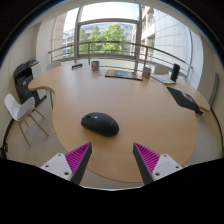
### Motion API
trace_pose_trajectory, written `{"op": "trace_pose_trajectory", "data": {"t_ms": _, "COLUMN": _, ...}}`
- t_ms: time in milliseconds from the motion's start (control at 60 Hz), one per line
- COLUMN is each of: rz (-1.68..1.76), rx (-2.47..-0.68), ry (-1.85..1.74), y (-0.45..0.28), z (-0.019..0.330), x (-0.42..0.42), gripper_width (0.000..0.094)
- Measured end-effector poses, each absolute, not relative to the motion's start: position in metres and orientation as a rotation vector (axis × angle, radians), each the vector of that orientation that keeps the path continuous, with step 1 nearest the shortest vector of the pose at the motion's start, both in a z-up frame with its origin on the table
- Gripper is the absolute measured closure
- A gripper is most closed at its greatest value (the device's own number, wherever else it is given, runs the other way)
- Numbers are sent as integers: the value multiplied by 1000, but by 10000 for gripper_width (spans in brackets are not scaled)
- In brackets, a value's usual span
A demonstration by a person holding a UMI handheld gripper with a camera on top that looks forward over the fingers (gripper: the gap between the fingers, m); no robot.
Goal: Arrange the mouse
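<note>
A black computer mouse [100, 123] lies on a large round wooden table [140, 105]. My gripper [113, 158] hovers above the near part of the table, with the mouse just ahead of my left finger [79, 157]. The fingers are wide apart with nothing between them. Both magenta pads show, the right one on the right finger [147, 157].
A white chair [20, 110] and a dark chair [27, 78] stand left of the table. A dark mat [124, 73] and small items lie at the far edge, a black flat object [184, 98] at the right. Windows with a railing lie beyond.
</note>
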State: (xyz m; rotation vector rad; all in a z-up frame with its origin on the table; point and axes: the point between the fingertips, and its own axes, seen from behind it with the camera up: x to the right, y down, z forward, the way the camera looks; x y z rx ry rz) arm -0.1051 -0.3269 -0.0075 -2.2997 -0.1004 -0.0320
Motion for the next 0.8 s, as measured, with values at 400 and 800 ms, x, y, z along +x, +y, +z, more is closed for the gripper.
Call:
{"op": "trace_pose_trajectory", "data": {"t_ms": 400, "rz": -86, "rx": -2275, "ry": -66, "y": -211, "z": -11, "x": -114, "gripper_width": 93}}
{"op": "trace_pose_trajectory", "data": {"t_ms": 800, "rz": -35, "rx": -2328, "ry": 50, "y": -189, "z": -17, "x": -125, "gripper_width": 537}}
